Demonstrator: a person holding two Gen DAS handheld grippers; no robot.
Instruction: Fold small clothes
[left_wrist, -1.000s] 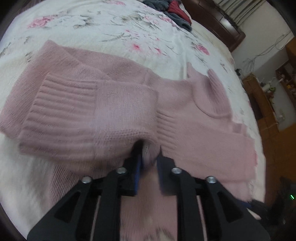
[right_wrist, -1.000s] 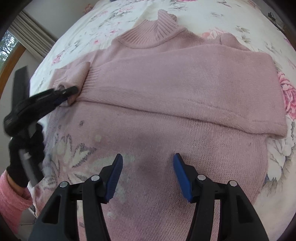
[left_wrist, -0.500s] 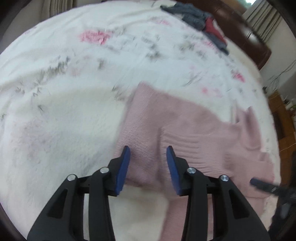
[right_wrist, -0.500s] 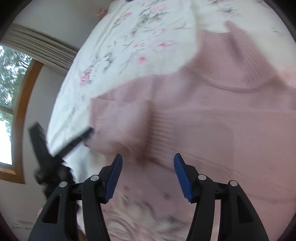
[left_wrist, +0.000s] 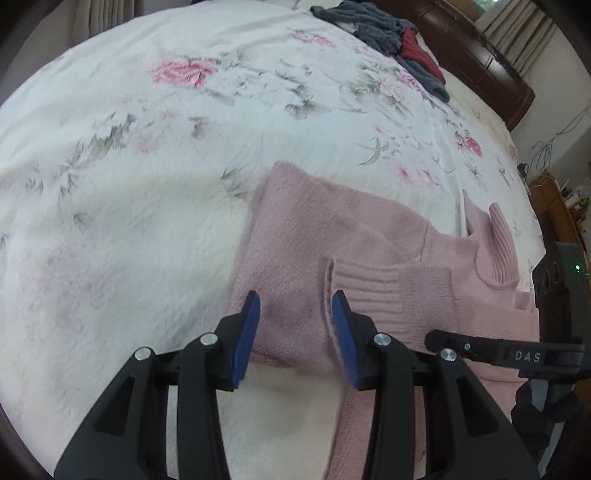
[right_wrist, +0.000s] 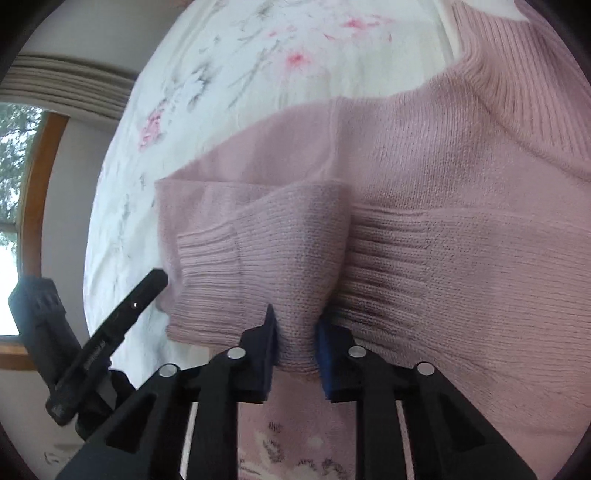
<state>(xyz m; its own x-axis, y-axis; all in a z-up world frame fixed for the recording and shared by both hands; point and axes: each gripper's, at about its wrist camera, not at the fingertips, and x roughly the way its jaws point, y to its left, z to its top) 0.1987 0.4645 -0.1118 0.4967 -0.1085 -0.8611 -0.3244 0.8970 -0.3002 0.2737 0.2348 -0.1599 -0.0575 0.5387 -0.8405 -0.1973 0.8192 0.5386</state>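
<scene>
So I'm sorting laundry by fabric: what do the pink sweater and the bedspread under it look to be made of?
The pink sweater looks like a soft knit, perhaps wool or acrylic: visible stitch rows, ribbed cuffs and collar, a slightly fuzzy matte surface. The right tongs pinch a fold of it. The bedspread looks like plush, fleecy fabric with a printed floral pattern; its fibre cannot be told.

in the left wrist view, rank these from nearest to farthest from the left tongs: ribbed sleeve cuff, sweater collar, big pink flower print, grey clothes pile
1. Ribbed sleeve cuff, just right of the left tongs.
2. Sweater collar, farther right.
3. Big pink flower print on the bedspread, up and left.
4. Grey clothes pile, at the bed's far end.
</scene>
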